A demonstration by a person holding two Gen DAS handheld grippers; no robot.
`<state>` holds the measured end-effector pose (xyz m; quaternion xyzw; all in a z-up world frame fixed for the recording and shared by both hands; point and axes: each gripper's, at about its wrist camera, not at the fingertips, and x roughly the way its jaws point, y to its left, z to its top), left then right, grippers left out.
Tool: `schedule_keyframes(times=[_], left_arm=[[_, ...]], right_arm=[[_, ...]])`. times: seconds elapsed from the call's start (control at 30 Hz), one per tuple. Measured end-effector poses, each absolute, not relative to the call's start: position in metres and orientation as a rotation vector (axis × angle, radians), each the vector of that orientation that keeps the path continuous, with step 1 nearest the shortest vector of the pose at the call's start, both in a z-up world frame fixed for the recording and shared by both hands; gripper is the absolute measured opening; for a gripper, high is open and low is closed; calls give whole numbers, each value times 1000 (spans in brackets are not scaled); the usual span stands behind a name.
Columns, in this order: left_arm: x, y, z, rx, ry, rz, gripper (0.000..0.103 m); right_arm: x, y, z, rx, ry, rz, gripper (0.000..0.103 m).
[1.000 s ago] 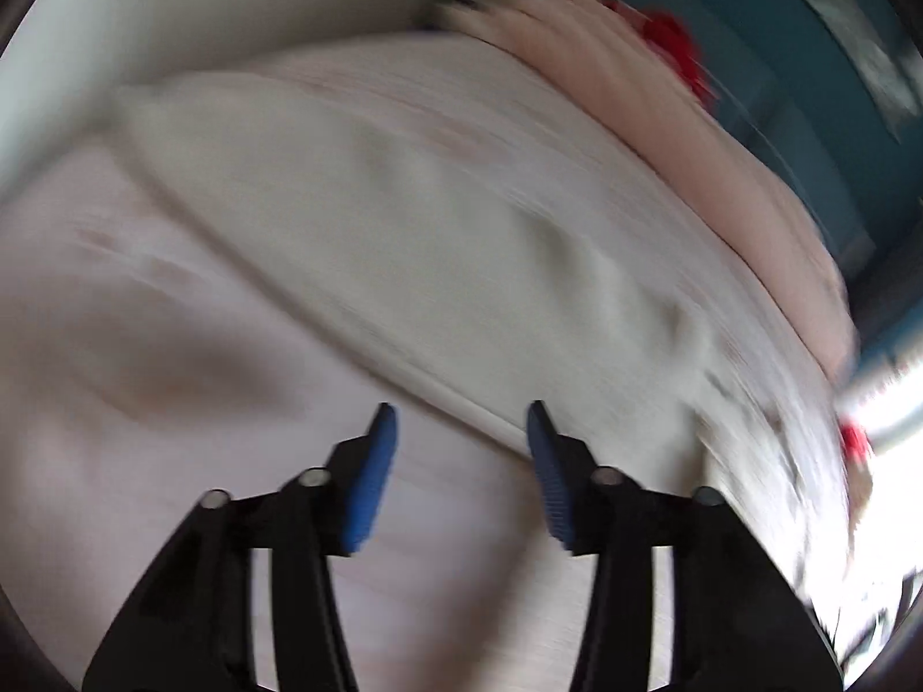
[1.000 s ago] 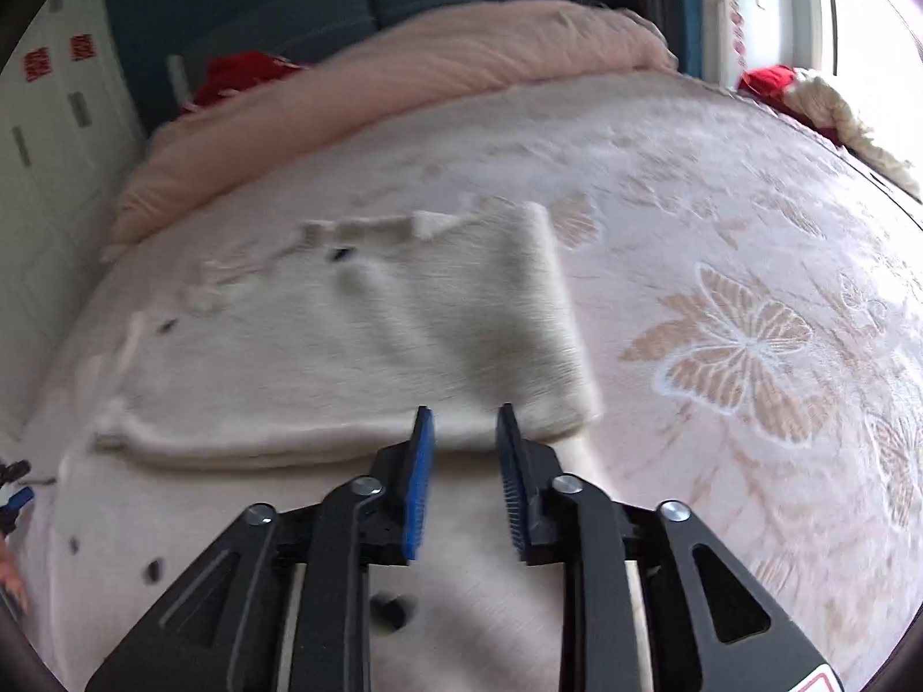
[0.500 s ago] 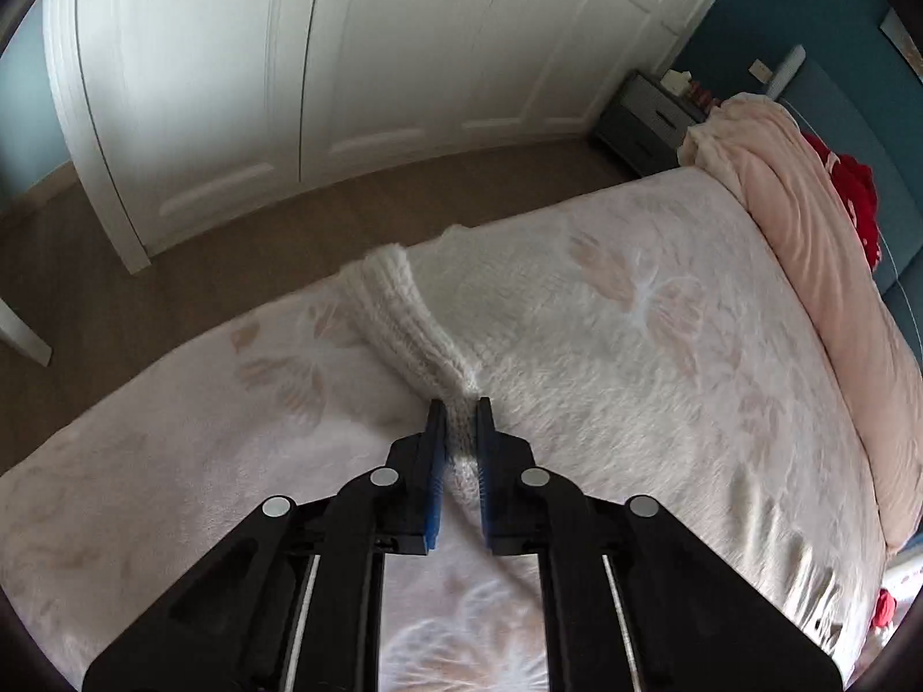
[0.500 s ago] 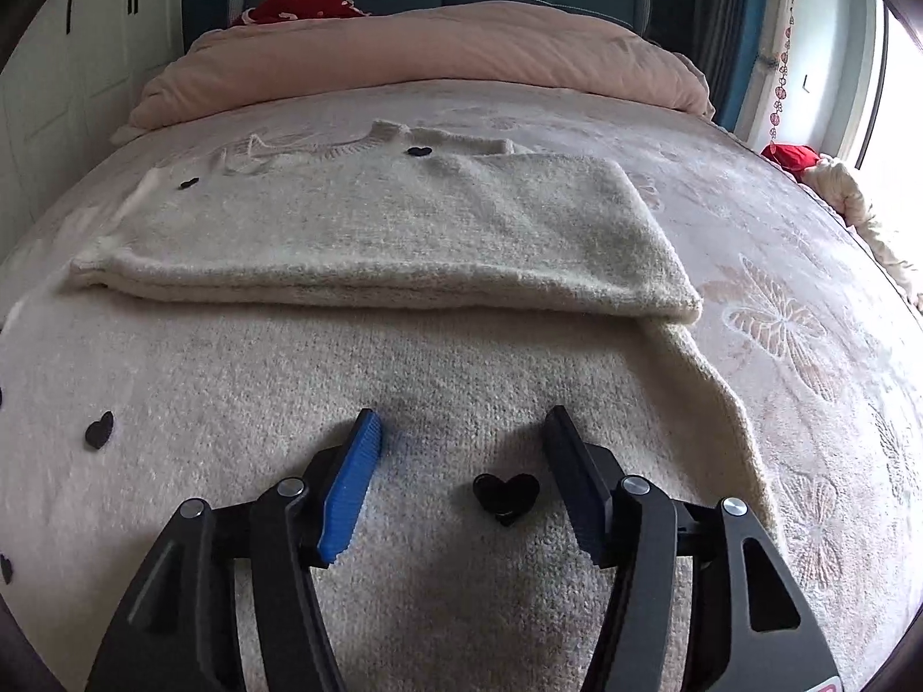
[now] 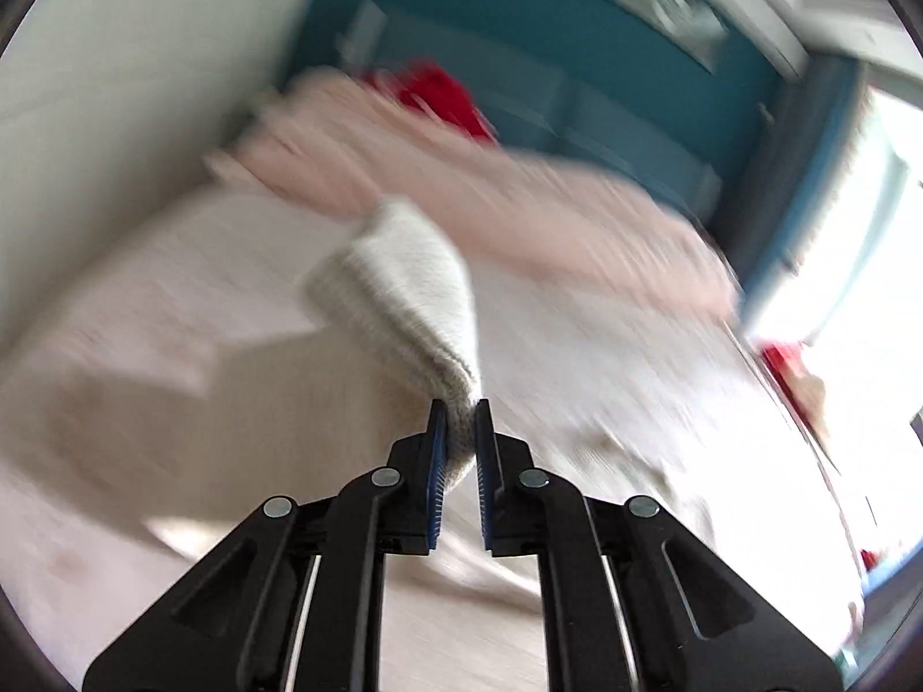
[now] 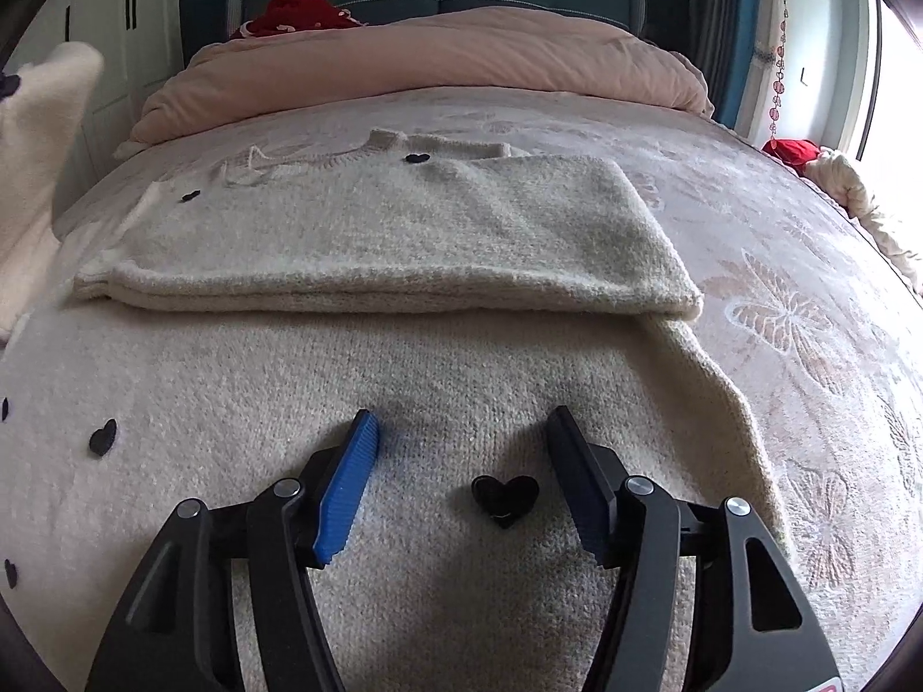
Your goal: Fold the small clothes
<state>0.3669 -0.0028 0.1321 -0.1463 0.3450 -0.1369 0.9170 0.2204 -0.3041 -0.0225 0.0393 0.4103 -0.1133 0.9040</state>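
A cream knit sweater (image 6: 369,380) with small black hearts lies on the bed, one sleeve (image 6: 404,242) folded flat across its body. My right gripper (image 6: 461,432) is open just above the sweater's lower part, beside a black heart (image 6: 505,493). My left gripper (image 5: 460,412) is shut on the ribbed cuff of the other sleeve (image 5: 404,294) and holds it lifted above the bed; that view is blurred. The lifted sleeve also shows at the left edge of the right wrist view (image 6: 40,132).
The bed has a pink butterfly-pattern cover (image 6: 779,311). A pink duvet (image 6: 438,57) and a red item (image 6: 294,11) lie at the teal headboard. White wardrobe doors (image 6: 132,17) stand at the left, and a bundle of cloth (image 6: 854,196) lies at the bed's right edge.
My left gripper has lifted the sleeve cuff off the bed and swung it toward the headboard. My right gripper has stayed open over the sweater, almost still.
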Motion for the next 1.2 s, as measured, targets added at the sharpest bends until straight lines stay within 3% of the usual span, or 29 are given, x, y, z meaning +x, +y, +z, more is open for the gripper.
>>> schedule_keyframes(times=[0.1, 0.27, 0.37, 0.43, 0.47, 0.63, 0.8, 0.87, 0.93, 1.0, 1.1, 1.2], left_arm=[[345, -71, 66, -279, 865, -310, 18], [295, -74, 6, -384, 962, -252, 49], [292, -30, 2, -481, 974, -214, 49], [307, 12, 4, -525, 953, -161, 55], [310, 30, 1, -542, 945, -132, 59], [358, 103, -1, -720, 940, -18, 59], [355, 141, -26, -1009, 936, -34, 59], [351, 147, -32, -1058, 928, -41, 59], [347, 149, -36, -1101, 935, -44, 59], [342, 150, -40, -1156, 939, -53, 59], [348, 150, -43, -1168, 949, -37, 58], [361, 155, -32, -1172, 920, -27, 31]], right_arm=[[220, -306, -22, 98, 847, -226, 60], [220, -315, -15, 162, 845, -179, 62], [218, -320, 6, 245, 797, -118, 64], [229, -320, 24, 332, 758, -57, 80], [242, -316, 28, 356, 772, -31, 83], [317, -290, 17, 483, 906, 86, 84], [343, -270, -7, 588, 952, 70, 85], [346, -263, -8, 591, 941, 73, 68], [352, -261, -11, 612, 966, 87, 26], [357, -260, -13, 647, 975, 112, 11], [359, -256, -5, 649, 954, 126, 11], [360, -253, 20, 606, 910, 152, 9]])
